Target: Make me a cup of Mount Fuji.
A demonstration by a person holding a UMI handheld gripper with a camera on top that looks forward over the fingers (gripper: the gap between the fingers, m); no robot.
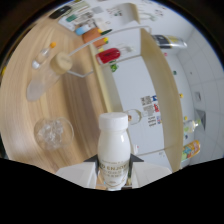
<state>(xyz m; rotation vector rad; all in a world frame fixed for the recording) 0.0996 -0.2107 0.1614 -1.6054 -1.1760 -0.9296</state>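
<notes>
A white plastic bottle (113,142) with a white cap and a printed label stands between my fingers, and my gripper (114,172) is shut on its lower part. The white fingers (75,174) press on it from both sides at the label. Beyond the bottle lies a wooden tabletop (75,105). On it a clear glass holding ice cubes (52,132) sits nearest the fingers. Farther off are an empty clear cup (37,90) and a small jar with a cream lid (62,62).
A white cabinet or fridge front (137,85) with stickers rises beside the wooden top. A red object (109,54) and an orange cup (91,34) sit farther away among several small containers. A wire rack (95,55) stands near the jar.
</notes>
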